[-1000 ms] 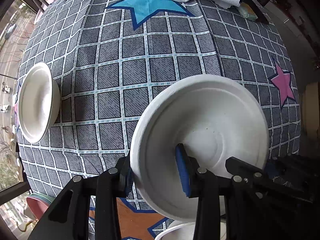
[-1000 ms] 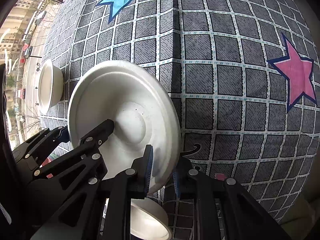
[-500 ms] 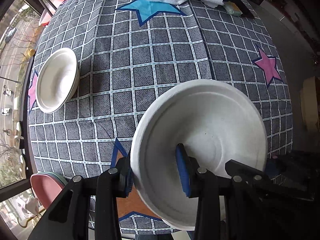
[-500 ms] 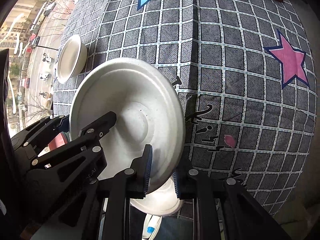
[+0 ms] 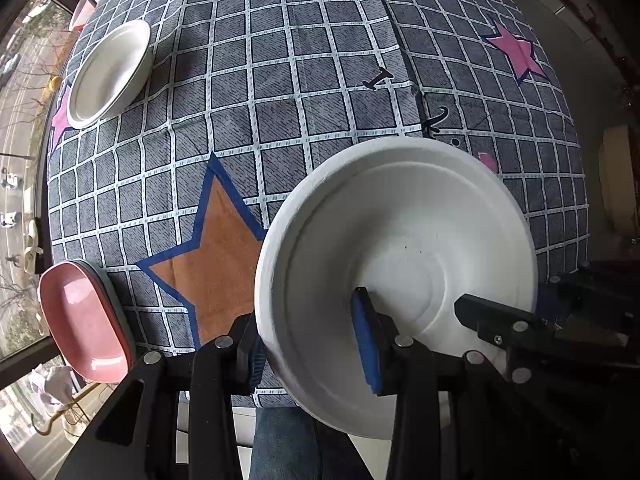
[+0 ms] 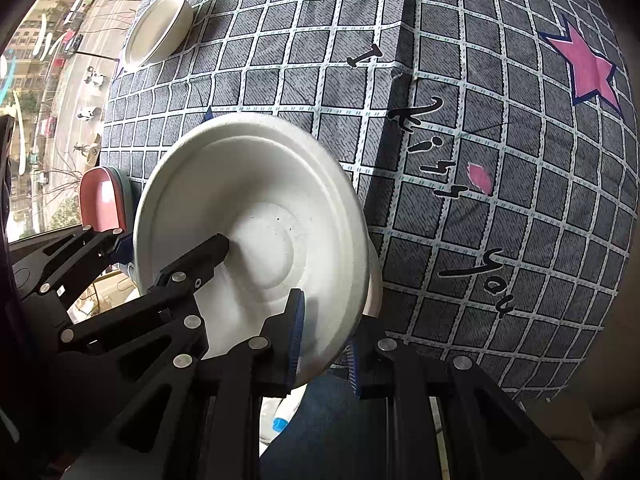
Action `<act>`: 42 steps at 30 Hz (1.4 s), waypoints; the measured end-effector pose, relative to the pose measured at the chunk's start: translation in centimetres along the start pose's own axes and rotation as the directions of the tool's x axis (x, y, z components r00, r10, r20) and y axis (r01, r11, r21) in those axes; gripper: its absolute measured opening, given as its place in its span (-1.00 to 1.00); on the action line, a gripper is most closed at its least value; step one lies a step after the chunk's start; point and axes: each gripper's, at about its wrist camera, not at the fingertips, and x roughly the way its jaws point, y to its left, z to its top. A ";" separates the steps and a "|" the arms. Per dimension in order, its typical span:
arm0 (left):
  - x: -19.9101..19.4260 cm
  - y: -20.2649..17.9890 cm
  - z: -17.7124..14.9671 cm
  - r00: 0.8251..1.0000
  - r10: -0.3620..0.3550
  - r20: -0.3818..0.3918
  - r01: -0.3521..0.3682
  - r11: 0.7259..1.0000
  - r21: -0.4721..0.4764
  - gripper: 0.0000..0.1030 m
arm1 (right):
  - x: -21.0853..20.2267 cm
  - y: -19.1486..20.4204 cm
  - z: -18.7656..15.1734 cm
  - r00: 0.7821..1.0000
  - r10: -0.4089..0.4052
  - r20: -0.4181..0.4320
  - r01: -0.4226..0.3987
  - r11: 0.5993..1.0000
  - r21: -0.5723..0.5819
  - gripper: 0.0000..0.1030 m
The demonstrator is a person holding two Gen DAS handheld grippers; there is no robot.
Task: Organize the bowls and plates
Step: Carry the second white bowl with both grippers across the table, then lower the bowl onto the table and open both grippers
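Bowl [image 5: 108,70] on tablecloth [image 5: 280,80] nr far-left corner; stacked dishes [image 5: 86,320] at near-left edge; plate [image 5: 396,240] over near edge.

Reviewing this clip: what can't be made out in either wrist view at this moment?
- Left wrist view: the large white paper plate, clamped by the left gripper and right gripper, hides the tablecloth beneath it.
- Left wrist view: how many dishes sit under the pink oval plate; only a grey-green edge shows.
- Right wrist view: whether the white bowl is single or stacked; too small.
- Right wrist view: the white object with a blue spot, blocked by the gripper.
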 end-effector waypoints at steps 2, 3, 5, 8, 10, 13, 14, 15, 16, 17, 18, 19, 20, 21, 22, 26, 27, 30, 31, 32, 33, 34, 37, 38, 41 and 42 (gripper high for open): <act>0.4 -0.1 -0.6 1.000 -0.008 -0.013 0.008 1.000 0.001 -0.20 | 0.5 0.1 -0.5 1.000 -0.010 -0.009 0.010 1.000 -0.005 -0.58; 0.6 -0.1 -0.9 1.000 -0.011 -0.019 0.011 1.000 0.002 -0.20 | 0.7 0.1 -0.7 1.000 -0.015 -0.012 0.015 1.000 -0.006 -0.58; 1.1 -0.1 -1.2 0.999 -0.019 -0.029 0.019 1.000 0.011 -0.20 | 2.3 0.7 0.5 0.999 -0.023 -0.022 0.022 1.000 -0.008 -0.58; 1.8 0.0 -1.9 0.999 -0.007 -0.041 0.009 0.999 0.033 -0.11 | 2.7 0.5 -0.2 0.999 -0.029 -0.034 0.028 1.000 -0.014 -0.58; 1.7 0.0 -2.3 0.999 0.017 -0.036 -0.015 0.999 0.052 0.13 | 2.8 0.7 -0.4 0.999 -0.043 -0.031 0.042 0.999 -0.031 -0.58; 1.6 0.9 -3.2 0.999 0.042 -0.016 -0.041 0.998 0.057 0.47 | 3.5 1.6 0.0 0.997 -0.070 -0.014 0.069 0.997 -0.042 -0.52; 1.4 1.3 -3.5 0.999 0.050 -0.016 -0.049 0.998 0.049 0.49 | 3.7 1.7 0.0 0.997 -0.074 -0.010 0.074 0.997 -0.039 -0.27; 1.4 1.8 -3.7 0.998 0.054 -0.017 -0.053 0.998 0.036 0.53 | 3.5 1.4 -0.4 0.997 -0.079 -0.002 0.079 0.996 -0.032 0.11; 1.2 2.5 -4.0 0.999 0.049 -0.018 -0.048 0.999 0.015 0.55 | 3.1 1.2 -0.4 0.997 -0.078 0.012 0.079 0.997 -0.024 0.28; 1.1 3.2 -4.1 0.999 0.042 -0.018 -0.043 0.999 -0.008 0.55 | 2.4 0.8 -0.1 0.997 -0.069 0.026 0.070 0.997 -0.016 0.45; 1.1 3.9 -3.9 0.999 0.040 -0.019 -0.040 0.999 -0.029 0.55 | 2.2 0.5 -0.1 0.997 -0.065 0.035 0.065 0.998 -0.009 0.47; 1.0 4.5 -4.0 0.999 0.040 -0.018 -0.040 0.998 -0.046 0.55 | 2.0 0.2 0.0 0.997 -0.067 0.038 0.067 0.998 0.002 0.47; 0.9 5.2 -4.1 0.999 0.042 -0.017 -0.043 0.997 -0.061 0.55 | 1.9 -0.2 0.1 0.997 -0.072 0.040 0.071 0.997 0.015 0.47; 0.8 5.8 -4.2 0.999 0.045 -0.016 -0.046 0.996 -0.074 0.56 | 1.9 -0.5 0.1 0.997 -0.073 0.039 0.072 0.997 0.028 0.47; 0.8 6.6 -4.2 0.999 0.048 -0.014 -0.049 0.995 -0.085 0.56 | 1.9 -0.9 0.3 0.997 -0.070 0.037 0.069 0.997 0.041 0.47; 0.3 8.8 -4.0 0.998 0.065 0.000 -0.065 0.992 -0.104 0.57 | 1.7 -1.5 0.5 0.998 -0.057 0.031 0.055 0.996 0.069 0.47; 0.2 9.2 -4.1 0.998 0.070 0.003 -0.069 0.992 -0.105 0.57 | 1.7 -1.3 0.5 0.998 -0.057 0.032 0.055 0.996 0.067 0.62; -0.9 10.1 -3.9 0.997 0.083 0.009 -0.081 0.991 -0.110 0.58 | 1.8 -0.9 0.5 0.998 -0.046 0.046 0.043 0.997 0.057 0.77; -1.0 10.4 -4.0 0.996 0.085 0.011 -0.084 0.990 -0.113 0.58 | 1.9 -0.7 0.7 0.998 -0.043 0.046 0.041 0.998 0.054 0.77; -1.2 10.3 -3.8 0.996 0.089 0.013 -0.087 0.989 -0.117 0.58 | 1.8 -0.6 0.7 0.998 -0.042 0.049 0.039 0.998 0.050 0.77; -1.5 10.3 -3.8 0.996 0.092 0.014 -0.089 0.988 -0.122 0.58 | 1.7 -0.4 0.9 0.998 -0.040 0.053 0.038 0.998 0.047 0.77; -1.9 10.7 -3.1 0.995 0.094 0.015 -0.091 0.988 -0.128 0.58 | 1.7 -0.2 1.0 0.998 -0.039 0.057 0.037 0.998 0.045 0.77; -2.5 10.8 -2.7 0.995 0.102 0.019 -0.099 0.986 -0.136 0.58 | 1.5 0.2 1.2 0.997 -0.035 0.069 0.032 0.999 0.040 0.77; -2.9 10.7 -2.5 0.994 0.106 0.022 -0.102 0.985 -0.139 0.58 | 1.3 0.1 1.2 0.997 -0.031 0.073 0.028 0.999 0.040 0.77; -3.1 10.4 -2.5 0.993 0.117 0.033 -0.111 0.983 -0.145 0.58 | 0.8 -0.5 1.4 0.997 -0.026 0.075 0.022 0.999 0.047 0.99; -3.2 10.5 -2.5 0.992 0.120 0.037 -0.114 0.983 -0.147 0.58 | 0.7 -0.6 1.4 0.997 -0.022 0.080 0.018 0.999 0.050 0.99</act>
